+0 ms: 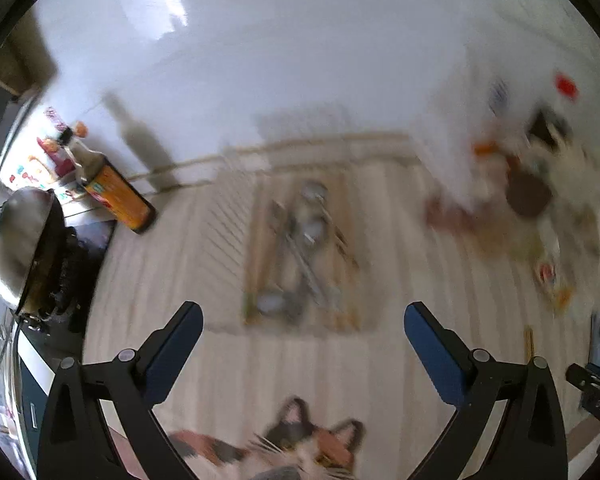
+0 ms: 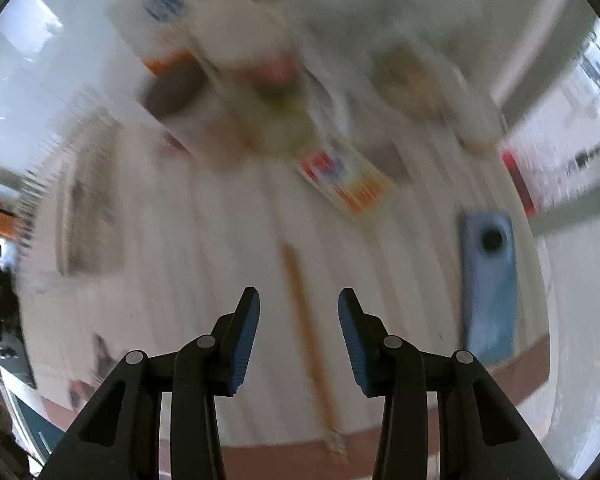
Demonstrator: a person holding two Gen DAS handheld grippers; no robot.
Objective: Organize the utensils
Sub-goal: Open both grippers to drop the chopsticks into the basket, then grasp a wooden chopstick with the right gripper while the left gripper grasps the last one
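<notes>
Roughly at the centre of the left wrist view lies the shallow wooden utensil tray (image 1: pixel 256 256), its rim a pale tan band around a blurred heap of metal spoons and forks (image 1: pixel 306 248) lying crossed over one another. What each piece is cannot be told through the smear. Outside the tray, in the right wrist view, a long slender wooden stick, probably a chopstick (image 2: pixel 306 320), lies on the pale striped table (image 2: pixel 204 240), running from mid-frame down toward the lower edge, apart from the tray.

Judged from its look, the stick is light, stiff and smooth, likely to roll or slip; a grip near its middle, pads across the shaft, seems safest. The metal pieces would be heavier and slick, best taken by the handles.

The right hand-held gripper (image 2: pixel 299 336) hangs over the stick with its blue pads partly apart, the stick showing between them but not pinched. The left hand-held gripper (image 1: pixel 303 344) stands wide apart with nothing in it, below the tray in frame.

Further out, a blue rectangular block with a dark hole (image 2: pixel 488 280) lies at the right, a dark bottle with an orange label (image 1: pixel 116 196) stands at the left, and a calico cat's head (image 1: pixel 300 452) shows at the bottom edge.
</notes>
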